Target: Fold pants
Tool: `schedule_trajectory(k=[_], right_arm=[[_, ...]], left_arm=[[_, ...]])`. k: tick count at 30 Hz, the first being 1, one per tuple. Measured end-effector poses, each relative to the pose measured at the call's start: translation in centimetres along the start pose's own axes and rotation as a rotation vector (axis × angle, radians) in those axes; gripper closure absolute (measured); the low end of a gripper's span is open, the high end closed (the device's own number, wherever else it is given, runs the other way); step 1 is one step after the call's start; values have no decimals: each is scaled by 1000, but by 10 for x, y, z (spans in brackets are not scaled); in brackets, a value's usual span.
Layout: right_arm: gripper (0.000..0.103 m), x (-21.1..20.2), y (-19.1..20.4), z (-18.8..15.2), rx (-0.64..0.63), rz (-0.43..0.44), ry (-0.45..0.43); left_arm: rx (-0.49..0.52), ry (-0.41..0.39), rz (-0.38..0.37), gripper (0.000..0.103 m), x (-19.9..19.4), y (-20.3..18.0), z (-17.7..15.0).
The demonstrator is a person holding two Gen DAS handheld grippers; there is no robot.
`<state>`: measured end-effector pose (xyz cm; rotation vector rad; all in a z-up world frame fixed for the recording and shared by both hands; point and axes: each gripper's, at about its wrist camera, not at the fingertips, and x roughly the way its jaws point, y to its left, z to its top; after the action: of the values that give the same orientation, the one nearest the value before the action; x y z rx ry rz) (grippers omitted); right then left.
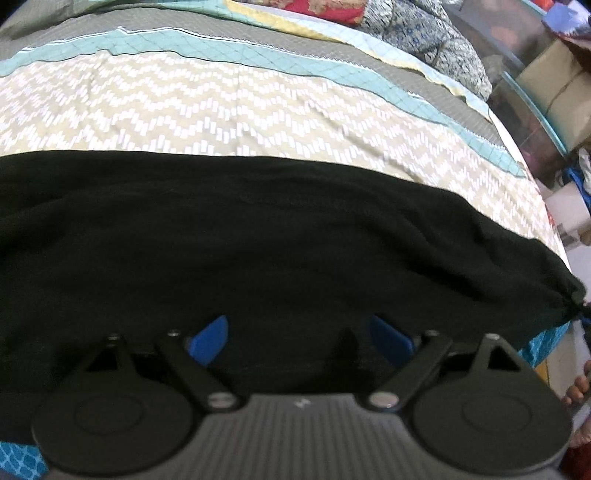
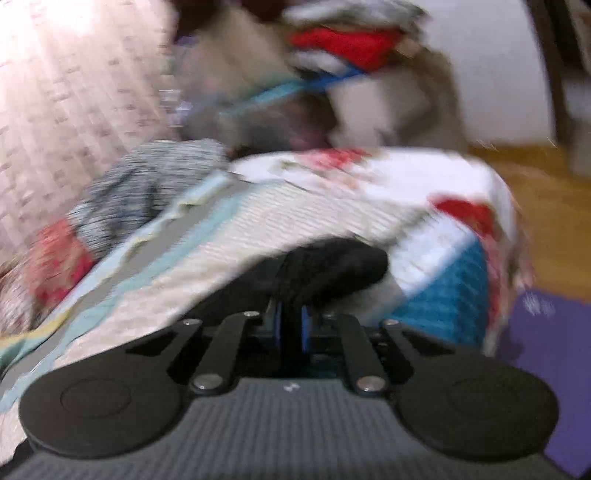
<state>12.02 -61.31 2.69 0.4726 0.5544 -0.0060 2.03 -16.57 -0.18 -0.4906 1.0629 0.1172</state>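
Observation:
The black pants [image 1: 258,240] lie spread across the bed [image 1: 221,110] in the left wrist view, running from the left edge to a bunched end at the right. My left gripper [image 1: 299,332] is open, its blue fingers [image 1: 208,339] spread wide just over the near part of the pants. In the blurred right wrist view my right gripper [image 2: 291,321] is shut on a bunched end of the black pants [image 2: 332,266], held over the bed's corner [image 2: 443,295].
The bedcover has a beige zigzag panel with teal and grey bands [image 1: 258,44]. Patterned bedding [image 1: 424,33] lies at the far side. Boxes [image 1: 561,85] stand beyond the right edge. A purple mat [image 2: 546,369] and wooden floor [image 2: 535,206] lie beside the bed.

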Motion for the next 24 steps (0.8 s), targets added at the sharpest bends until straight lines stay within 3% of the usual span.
schedule_trajectory(k=[4, 8, 11, 12, 13, 14, 16, 20, 22, 24], right_arm=[[95, -30, 62, -1, -203, 215, 17], [95, -55, 136, -50, -537, 430, 160], [88, -52, 169, -108, -793, 499, 326], [80, -48, 174, -124, -859, 493, 393], [76, -49, 177, -135, -911, 470, 398], [71, -57, 177, -140, -948, 457, 346], [41, -70, 178, -136, -976, 477, 339], [40, -95, 170, -107, -955, 579, 324], [40, -96, 163, -83, -874, 632, 325], [40, -84, 156, -66, -748, 631, 333]], left_arm=[[-60, -31, -17, 15, -10, 16, 1], [-108, -57, -29, 15, -20, 36, -1], [-134, -68, -36, 15, -26, 51, -5], [-143, -71, -41, 15, -29, 56, -7], [-151, -76, -47, 15, -32, 62, -8], [-158, -81, -56, 15, -35, 67, -10], [-170, -87, -73, 15, -40, 75, -12], [-190, -111, -109, 14, -51, 86, -15], [-203, -123, -120, 14, -55, 90, -16], [-216, -132, -130, 14, -57, 94, -15]])
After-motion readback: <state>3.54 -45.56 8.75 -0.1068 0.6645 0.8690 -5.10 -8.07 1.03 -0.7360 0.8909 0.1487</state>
